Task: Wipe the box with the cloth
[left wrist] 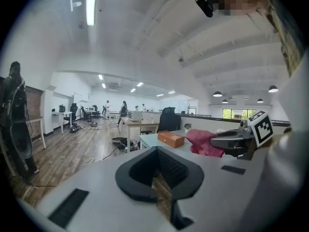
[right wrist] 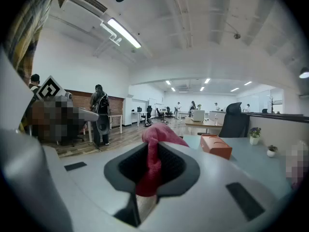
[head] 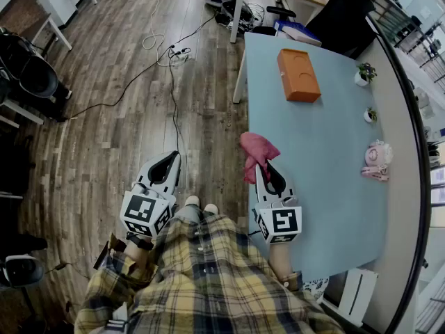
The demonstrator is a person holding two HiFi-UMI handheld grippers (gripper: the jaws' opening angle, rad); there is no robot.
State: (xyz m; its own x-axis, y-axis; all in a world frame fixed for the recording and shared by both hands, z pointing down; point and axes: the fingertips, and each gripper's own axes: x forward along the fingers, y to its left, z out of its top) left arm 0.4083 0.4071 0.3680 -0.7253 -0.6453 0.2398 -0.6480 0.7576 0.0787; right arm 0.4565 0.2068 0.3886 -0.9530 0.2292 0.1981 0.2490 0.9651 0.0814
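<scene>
An orange box [head: 298,74] lies on the far part of the pale blue table [head: 327,172]; it also shows as the orange box [left wrist: 170,138] and the orange box [right wrist: 216,146] in the gripper views. My right gripper [head: 265,170] is shut on a red cloth [head: 256,153], held above the table's near left edge; the red cloth [right wrist: 151,159] hangs bunched between its jaws. My left gripper [head: 169,163] is shut and empty over the wooden floor, left of the table. The red cloth [left wrist: 206,141] shows at the right of the left gripper view.
Two small potted plants [head: 364,73] and a pink object [head: 377,160] stand along the table's right side. Cables [head: 167,54] run over the floor. A black chair [head: 348,16] and a desk stand beyond the table's far end. People stand far off in the office.
</scene>
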